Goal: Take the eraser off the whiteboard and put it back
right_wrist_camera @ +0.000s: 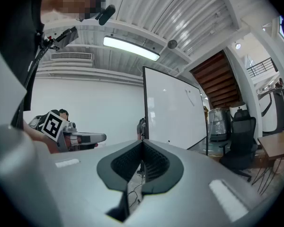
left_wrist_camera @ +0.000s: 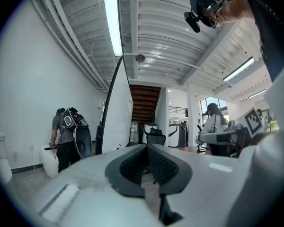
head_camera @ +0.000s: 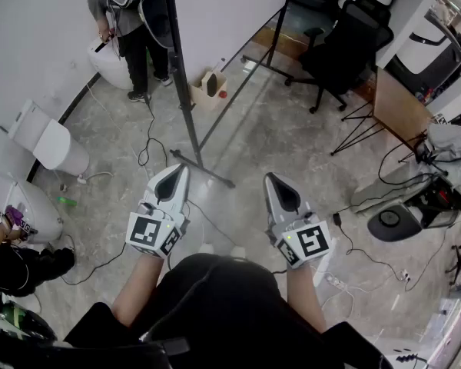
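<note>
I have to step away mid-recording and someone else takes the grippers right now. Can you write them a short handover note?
Left gripper: jaws shut, empty, held level.
Right gripper: jaws shut, empty, level beside it.
Whiteboard: on its stand ahead across the floor, touching neither gripper. The eraser can't be made out in any view.
Done: nothing that shows.
Left, probably all of it: approach the board, find the eraser, take it off, put it back.

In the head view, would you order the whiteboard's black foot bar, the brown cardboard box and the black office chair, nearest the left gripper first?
1. Black whiteboard foot bar, just ahead.
2. Brown cardboard box, farther ahead.
3. Black office chair, far right.
</note>
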`<state>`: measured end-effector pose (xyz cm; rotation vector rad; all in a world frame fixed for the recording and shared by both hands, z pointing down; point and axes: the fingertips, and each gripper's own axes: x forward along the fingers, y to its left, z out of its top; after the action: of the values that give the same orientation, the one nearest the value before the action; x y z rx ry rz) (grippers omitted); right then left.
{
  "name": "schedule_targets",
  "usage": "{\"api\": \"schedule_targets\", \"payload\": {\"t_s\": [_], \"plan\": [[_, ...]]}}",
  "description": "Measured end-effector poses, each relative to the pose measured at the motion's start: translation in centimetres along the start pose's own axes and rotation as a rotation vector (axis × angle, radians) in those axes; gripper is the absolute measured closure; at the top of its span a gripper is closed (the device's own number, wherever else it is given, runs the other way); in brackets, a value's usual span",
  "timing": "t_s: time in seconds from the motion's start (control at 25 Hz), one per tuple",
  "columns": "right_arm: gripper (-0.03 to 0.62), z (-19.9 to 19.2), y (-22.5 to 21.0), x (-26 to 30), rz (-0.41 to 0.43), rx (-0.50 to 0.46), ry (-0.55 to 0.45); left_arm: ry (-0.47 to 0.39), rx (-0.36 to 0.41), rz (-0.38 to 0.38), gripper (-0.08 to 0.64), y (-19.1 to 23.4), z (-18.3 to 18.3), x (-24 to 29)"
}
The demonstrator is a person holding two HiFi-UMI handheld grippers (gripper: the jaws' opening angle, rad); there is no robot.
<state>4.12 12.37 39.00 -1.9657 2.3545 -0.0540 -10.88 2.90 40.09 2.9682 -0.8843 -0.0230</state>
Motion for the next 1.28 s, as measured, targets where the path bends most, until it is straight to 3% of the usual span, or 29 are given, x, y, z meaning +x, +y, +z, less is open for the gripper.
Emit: {"api": "schedule_targets", "payload": {"t_s": [1.12, 1.28], "plan": [[0.583, 0.1, 1.2, 1.0, -0.063, 0.01, -0.008, -0.013, -0.032, -0.057, 0.557, 2.1, 0.2, -0.3], [0.583, -0.1, 1.8, 1.2, -0.083, 0.015, -0.006, 0.0, -0.045, -0.1, 0.557, 2.3, 0.0, -0.3]]}}
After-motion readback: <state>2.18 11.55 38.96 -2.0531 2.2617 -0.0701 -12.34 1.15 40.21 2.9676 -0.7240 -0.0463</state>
